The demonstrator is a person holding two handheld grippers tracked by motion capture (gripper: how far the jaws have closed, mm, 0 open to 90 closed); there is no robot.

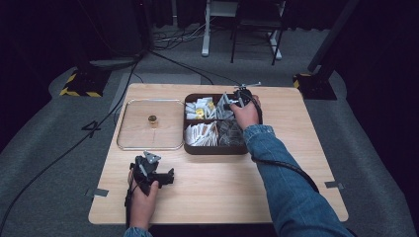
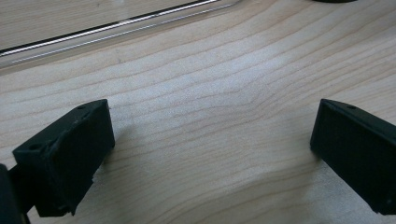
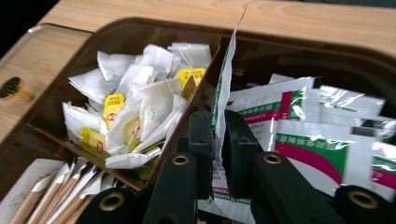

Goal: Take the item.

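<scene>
Brown divided tray [image 1: 217, 149] sits near the table's [image 1: 217, 197] far edge, right of centre, four compartments of sachets. Your right claw [image 3: 218, 135] is down in the far-right compartment, jaws pinched narrow on one green-and-white packet [image 3: 223, 79]. That packet stands on edge, tilted up above the rest of the pile [image 3: 327, 126], so you've got it by its lower part and it's separated from the flat ones behind. Grip looks firm, thin foil edge between the pads. My guess: you're pulling one packet out, and holding it upright keeps it from dragging neighbours along.

Far-left compartment holds tea bags [image 3: 135, 98] with yellow tags, heaped loose. Near-left has paper sticks [image 3: 46, 196], likely sugar or stirrers. Near-right in the high view has darker clear wrappers [image 1: 230, 132], can't tell what.

Clear lid [image 1: 150, 124] with a small gold knob [image 1: 152, 119] lies flat on the table just left of the tray, touching or nearly so. Parked there so the tray stays open, I'd say.

Your left claw [image 2: 210, 140] rests low over bare wood near the table's near-left corner, jaws wide apart, nothing between them. The lid's rim shows at the top of its view. In the high view your left hand [image 1: 143, 195] holds it idle, probably waiting to take or steady something.

Risk: the packet's thin, it could slip or fold when lifted.
</scene>
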